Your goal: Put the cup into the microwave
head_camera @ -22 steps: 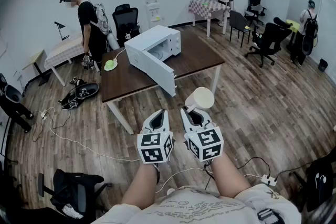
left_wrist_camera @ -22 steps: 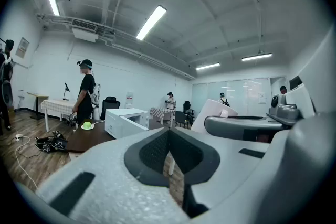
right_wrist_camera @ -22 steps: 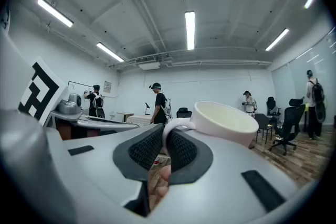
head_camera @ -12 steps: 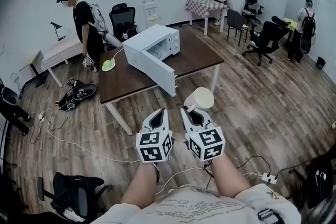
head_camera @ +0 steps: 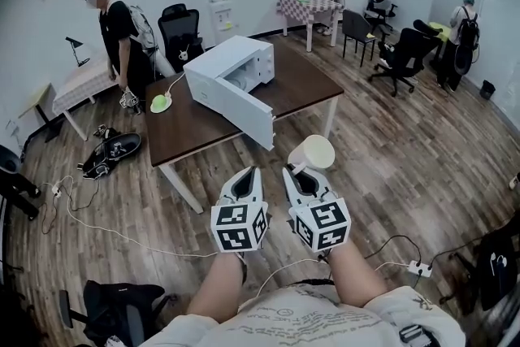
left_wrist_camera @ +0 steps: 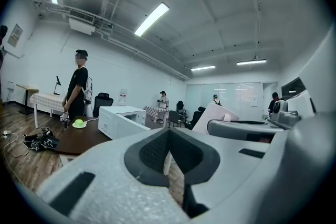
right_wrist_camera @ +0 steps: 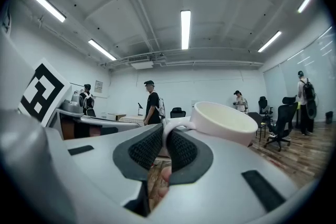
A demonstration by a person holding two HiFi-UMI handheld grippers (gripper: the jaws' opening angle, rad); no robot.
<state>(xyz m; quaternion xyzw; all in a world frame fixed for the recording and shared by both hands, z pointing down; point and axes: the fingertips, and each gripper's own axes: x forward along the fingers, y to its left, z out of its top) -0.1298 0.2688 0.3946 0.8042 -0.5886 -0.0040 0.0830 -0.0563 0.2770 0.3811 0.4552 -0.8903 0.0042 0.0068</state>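
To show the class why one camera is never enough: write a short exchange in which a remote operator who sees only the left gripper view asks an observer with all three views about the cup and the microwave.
Operator: My jaws are empty. Is the other gripper carrying anything?
Observer: Yes. The right gripper view shows the right gripper shut on the handle of the white cup, which is upright.
Operator: I see a white microwave but can't read its door. Is it open?
Observer: The head view shows the microwave on the brown table with its door swung wide open.
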